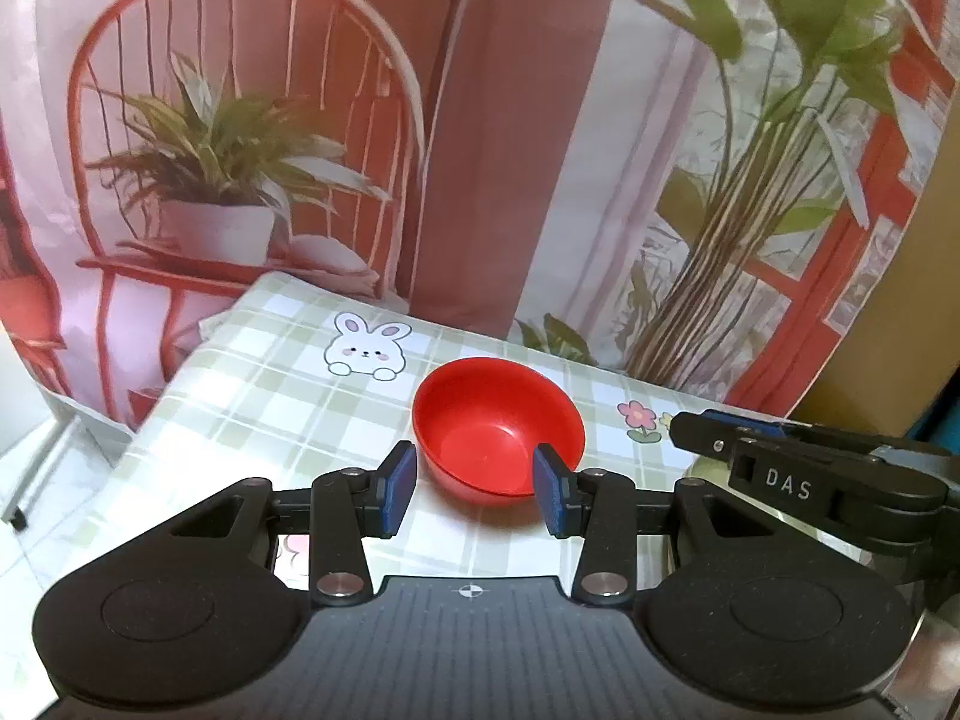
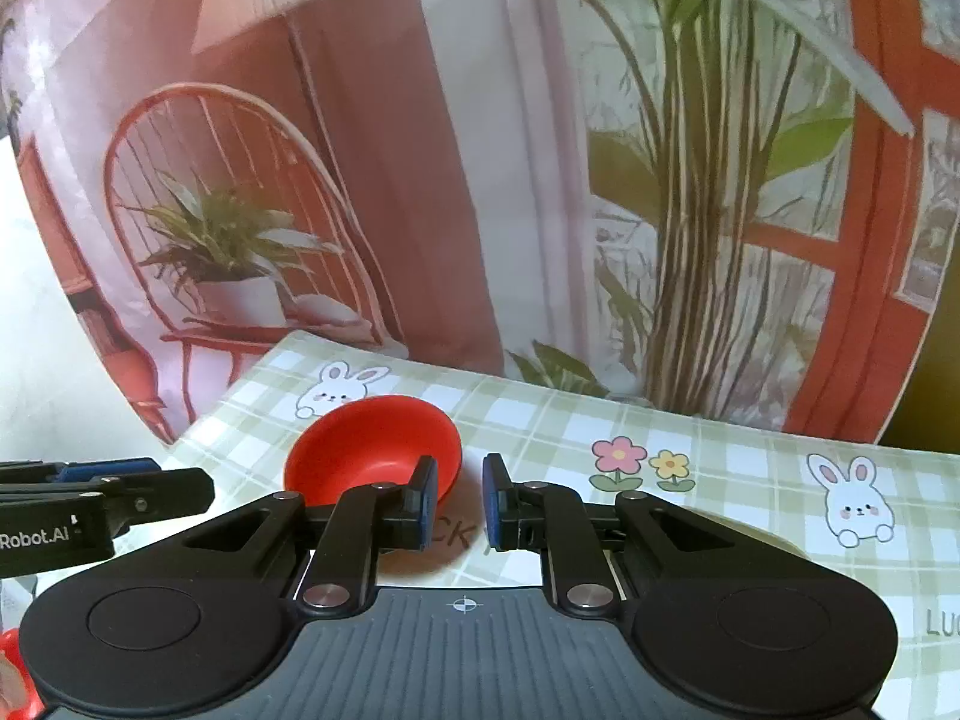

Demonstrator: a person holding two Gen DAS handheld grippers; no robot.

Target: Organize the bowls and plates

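Left hand-held gripper (image 1: 474, 489) has its jaws parted and empty; right hand-held gripper (image 2: 459, 501) stands slightly parted, empty.

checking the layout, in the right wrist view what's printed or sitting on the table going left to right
white rabbit print → red plastic bowl → pink flower print → yellow flower print → second white rabbit print, all on the green checked tablecloth

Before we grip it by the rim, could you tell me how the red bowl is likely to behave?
The red bowl looks like thin glossy plastic, so probably light, stiff and somewhat slippery. It sits upright on a narrow base, so a rim push may tip or slide it.
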